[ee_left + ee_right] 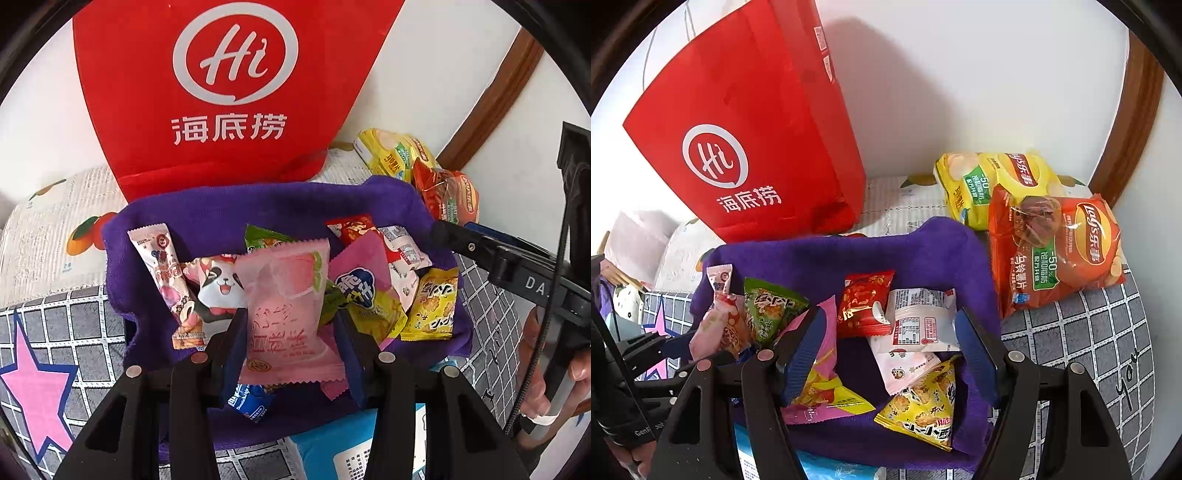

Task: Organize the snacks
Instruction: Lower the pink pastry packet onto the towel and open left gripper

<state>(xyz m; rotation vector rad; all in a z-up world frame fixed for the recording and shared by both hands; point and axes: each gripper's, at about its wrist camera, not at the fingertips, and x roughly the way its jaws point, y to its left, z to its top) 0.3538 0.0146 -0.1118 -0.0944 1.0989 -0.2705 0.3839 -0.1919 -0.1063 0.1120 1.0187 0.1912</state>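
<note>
A purple cloth basket (221,206) (886,251) holds several small snack packets. My left gripper (291,332) hangs over its near side, shut on a pale pink peach packet (288,295) that stands upright between the blue pads. Around it lie a panda packet (221,288), a long pink stick packet (166,273) and a yellow packet (436,306). My right gripper (890,354) is open above the basket's right half, its pads touching nothing. Below it lie a red packet (866,306), a white packet (919,321) and a yellow packet (923,406).
A tall red shopping bag (221,92) (746,147) stands against the white wall behind the basket. A yellow chip bag (993,184) and an orange chip bag (1056,251) lie at the back right on the grey checked cloth (1089,350). A blue-and-white pack (354,443) lies in front.
</note>
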